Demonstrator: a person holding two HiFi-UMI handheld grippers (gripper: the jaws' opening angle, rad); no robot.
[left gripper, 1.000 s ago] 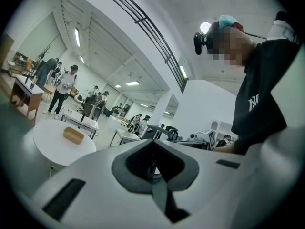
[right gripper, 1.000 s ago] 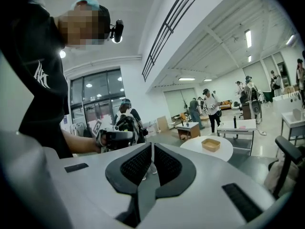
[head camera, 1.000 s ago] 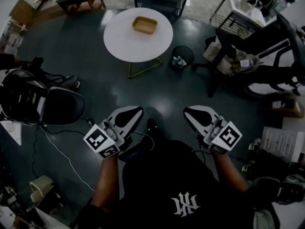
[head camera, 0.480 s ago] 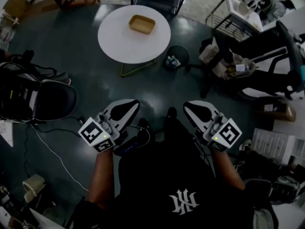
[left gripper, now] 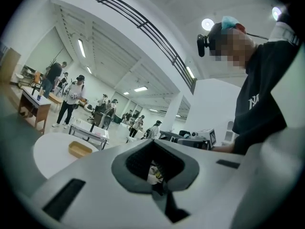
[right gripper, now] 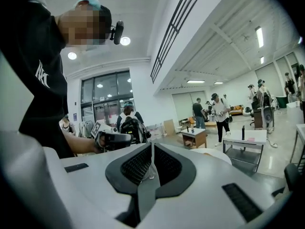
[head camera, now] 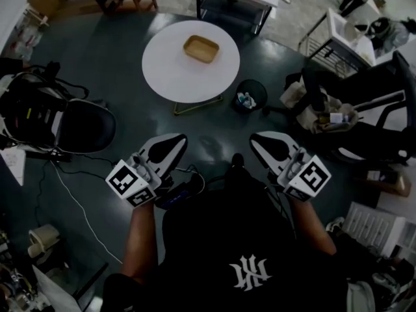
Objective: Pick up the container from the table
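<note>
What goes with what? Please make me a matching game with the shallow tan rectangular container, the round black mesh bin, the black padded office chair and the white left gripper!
Things:
1. shallow tan rectangular container
2. round black mesh bin
3. black padded office chair
4. white left gripper

Places or states:
A. jaws shut, nothing held
B. standing just right of the table
C. lying on the round white table
D. far left in the head view

Pairs: 1-C, 2-B, 3-D, 4-A
</note>
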